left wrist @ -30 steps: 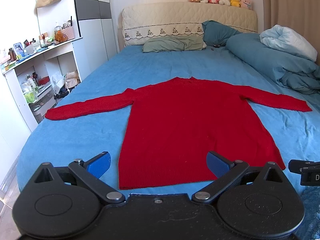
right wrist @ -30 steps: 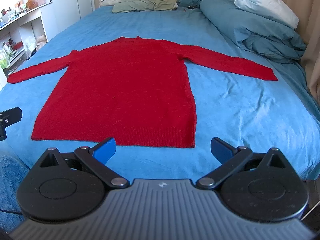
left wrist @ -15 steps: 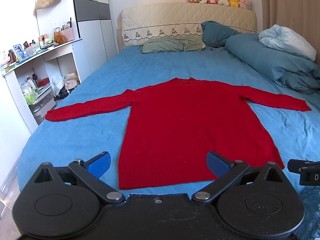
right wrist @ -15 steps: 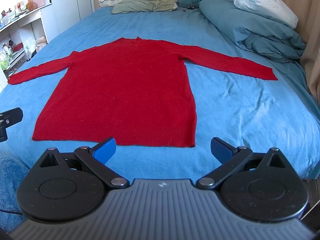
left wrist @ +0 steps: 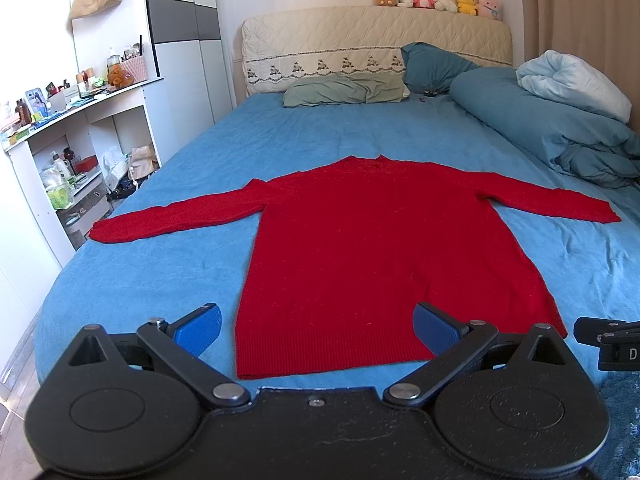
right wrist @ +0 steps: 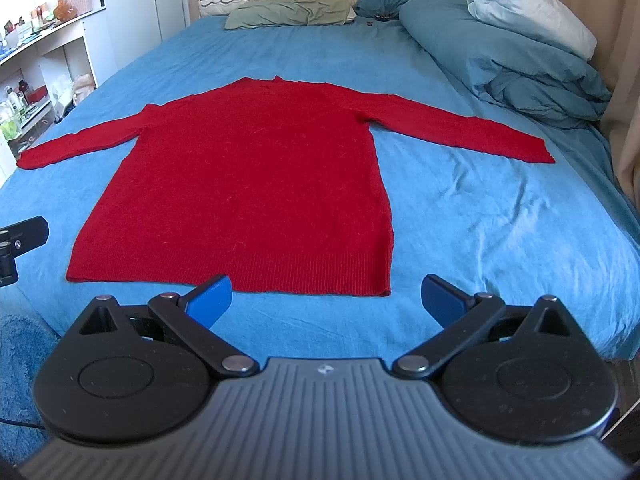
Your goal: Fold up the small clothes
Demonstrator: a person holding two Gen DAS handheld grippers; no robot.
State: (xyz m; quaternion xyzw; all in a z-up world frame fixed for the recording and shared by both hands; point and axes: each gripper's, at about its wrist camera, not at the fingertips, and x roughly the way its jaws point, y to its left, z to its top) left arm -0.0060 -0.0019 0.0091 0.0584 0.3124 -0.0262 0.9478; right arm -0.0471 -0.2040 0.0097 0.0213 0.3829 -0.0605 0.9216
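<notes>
sweater (left wrist: 384,248) lies flat on the blue bed (left wrist: 328,136), neck toward the headboard, both sleeves spread out to the sides, hem nearest the cameras. almost nothing has changed over the last second: the sweater keeps the same shape and place, with no new crease or lifted edge, and both views have only drifted a touch closer and lower toward the hem. the left gripper (left wrist: 316,326) hangs over the hem's left half, jaws spread wide, holding nothing. the right gripper (right wrist: 327,298) hangs just short of the hem's right corner, jaws likewise spread and empty. neither seems to touch the cloth. so folding has not begun; this looks like the approach, with the two grippers lining up along the hem. a likely first move is a pinch at a hem corner or a sleeve, though which one cannot be told from here.
</notes>
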